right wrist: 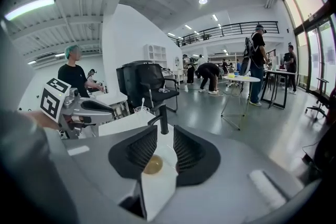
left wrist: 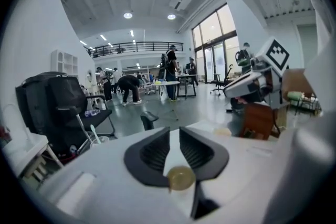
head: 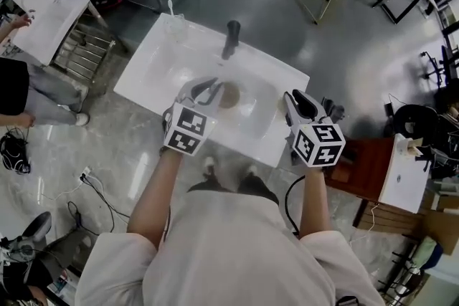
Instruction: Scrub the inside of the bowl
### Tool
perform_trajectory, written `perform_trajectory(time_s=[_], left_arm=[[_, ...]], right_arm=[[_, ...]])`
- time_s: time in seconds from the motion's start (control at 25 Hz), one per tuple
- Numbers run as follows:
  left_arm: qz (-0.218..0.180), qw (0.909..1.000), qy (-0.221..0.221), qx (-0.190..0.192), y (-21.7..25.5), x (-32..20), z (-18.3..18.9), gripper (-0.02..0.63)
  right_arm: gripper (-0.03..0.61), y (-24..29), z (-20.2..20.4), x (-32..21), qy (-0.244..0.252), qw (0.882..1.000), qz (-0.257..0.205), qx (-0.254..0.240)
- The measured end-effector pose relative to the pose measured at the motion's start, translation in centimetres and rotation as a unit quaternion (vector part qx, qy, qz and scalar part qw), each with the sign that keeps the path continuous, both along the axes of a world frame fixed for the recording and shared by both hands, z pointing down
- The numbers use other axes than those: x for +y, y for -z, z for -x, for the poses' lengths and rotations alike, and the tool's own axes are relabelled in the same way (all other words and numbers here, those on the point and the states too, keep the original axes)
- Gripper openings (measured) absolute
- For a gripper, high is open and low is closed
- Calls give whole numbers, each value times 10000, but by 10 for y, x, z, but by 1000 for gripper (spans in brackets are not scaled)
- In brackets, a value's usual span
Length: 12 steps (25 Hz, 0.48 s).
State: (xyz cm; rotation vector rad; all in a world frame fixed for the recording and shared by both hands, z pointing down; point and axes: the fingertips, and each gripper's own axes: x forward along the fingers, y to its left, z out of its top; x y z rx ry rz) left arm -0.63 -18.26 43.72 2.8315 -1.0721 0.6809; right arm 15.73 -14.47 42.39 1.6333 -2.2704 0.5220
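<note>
The bowl is a white sink basin [head: 252, 118] set in a white counter, with a brass-coloured drain [head: 228, 95] at its bottom and a black tap [head: 231, 38] behind it. My left gripper [head: 212, 88] hangs over the middle of the basin, just left of the drain. Its jaws stand slightly apart with nothing between them [left wrist: 174, 134]. My right gripper [head: 295, 99] is above the basin's right rim, also slightly open and empty [right wrist: 165, 132]. Each gripper view shows the tap [right wrist: 163, 118] ahead and the white basin through the gap. No sponge or brush shows in either gripper.
A clear cup with a white utensil [head: 172, 16] stands on the counter's back left corner. A brown box [head: 358, 170] and a white stand sit to the right. At the left, a person works at another white sink [head: 44, 18]. Cables lie on the floor.
</note>
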Motion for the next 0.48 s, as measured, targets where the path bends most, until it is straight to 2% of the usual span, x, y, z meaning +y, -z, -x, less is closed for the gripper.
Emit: perform_trajectory(time_s=[0.48], left_arm=[[455,9985,157,-249,-44,-28,-44,58]], right_arm=[[213,-81,-52,-27,253,9936,1060,306]])
